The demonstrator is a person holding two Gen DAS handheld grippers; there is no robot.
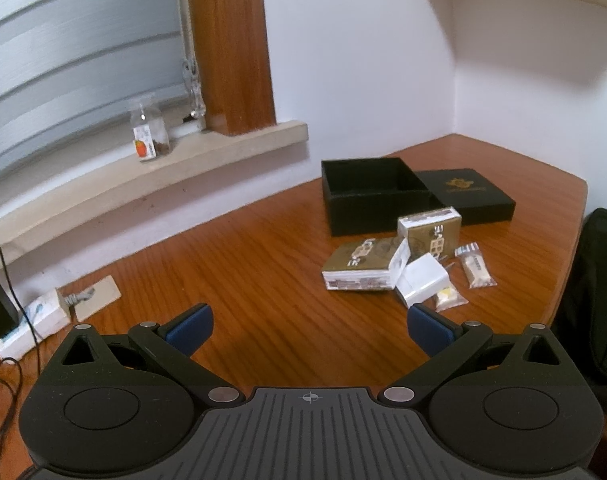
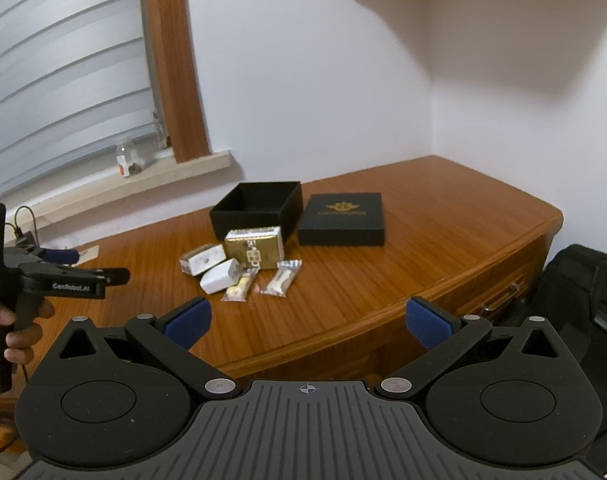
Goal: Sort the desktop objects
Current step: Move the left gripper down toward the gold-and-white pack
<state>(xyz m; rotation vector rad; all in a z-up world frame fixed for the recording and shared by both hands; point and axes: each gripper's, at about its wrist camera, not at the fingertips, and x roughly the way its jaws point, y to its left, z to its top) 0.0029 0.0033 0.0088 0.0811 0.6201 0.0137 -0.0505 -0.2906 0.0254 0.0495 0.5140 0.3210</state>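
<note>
Wooden desk, open black box beside its lid, small packets nearby, both grippers spread wide, empty

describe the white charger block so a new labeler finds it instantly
On the wooden desk, find the open black box; a small pile of items lies just in front of it. The white charger block sits at the pile's near edge, touching the gold boxes. It is the only plain white, unprinted piece there.
</note>
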